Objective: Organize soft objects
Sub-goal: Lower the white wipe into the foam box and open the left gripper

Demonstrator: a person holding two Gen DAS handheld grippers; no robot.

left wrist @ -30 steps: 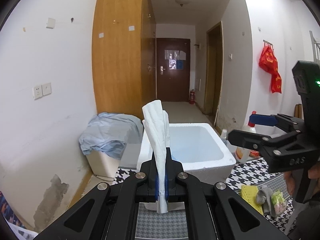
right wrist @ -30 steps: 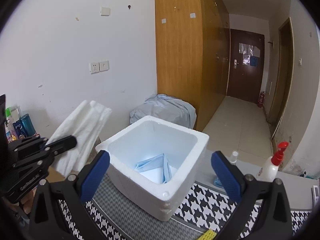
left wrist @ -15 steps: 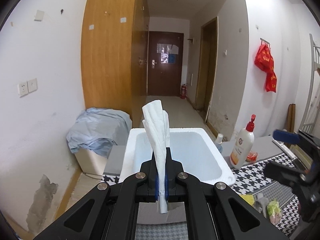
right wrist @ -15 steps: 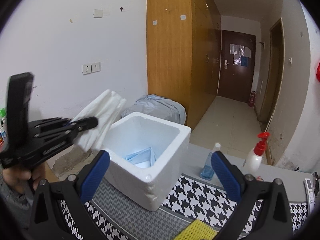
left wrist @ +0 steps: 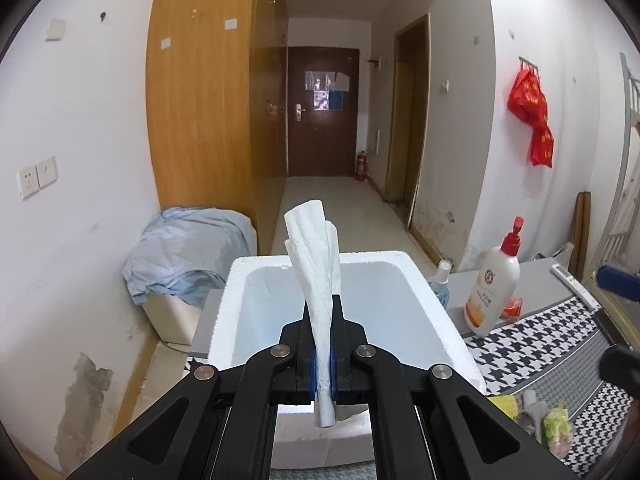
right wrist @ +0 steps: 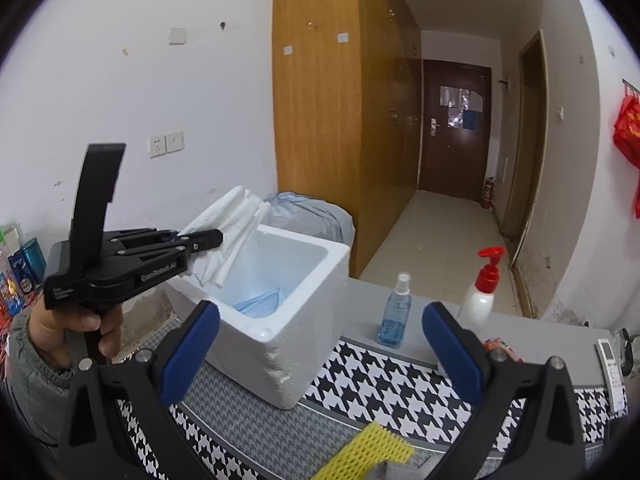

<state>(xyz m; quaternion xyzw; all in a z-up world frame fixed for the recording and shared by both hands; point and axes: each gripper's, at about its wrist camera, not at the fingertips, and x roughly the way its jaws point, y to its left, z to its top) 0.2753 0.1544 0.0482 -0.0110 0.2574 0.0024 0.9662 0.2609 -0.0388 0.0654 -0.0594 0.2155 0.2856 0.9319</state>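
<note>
Since a second ago the left gripper [left wrist: 323,364], held by a hand [right wrist: 76,330] in a grey-green sleeve, has travelled toward the open white foam box [left wrist: 440,300]: in its own view the box has slid from right of centre to dead ahead behind the fingertips, and in the right wrist view the gripper, then low at the left edge, now reaches out over the box's near left rim. Its jaws stay pinched together on the folded white paper towel [left wrist: 316,264], which stands up from between the blue pads and fans out above them, its top just above the box opening; the lower end pokes out below the jaws. The right gripper [right wrist: 320,344] has drifted off to the side, so only a blue pad shows at the right edge of the left wrist view where its whole black frame was before; its two blue-padded fingers [right wrist: 192,344] stand wide apart with nothing between them, and the box lies ahead and to the left of them. Counting: one foam box, one white towel in the grip, one pale blue folded cloth [right wrist: 260,302] lying on the box floor, one clear spray bottle of blue liquid [right wrist: 396,312], one white pump bottle with a red top [right wrist: 482,292], one yellow mesh sponge [right wrist: 372,454] at the near edge of the black-and-white houndstooth mat [right wrist: 380,380], just below the right gripper's fingers.
</note>
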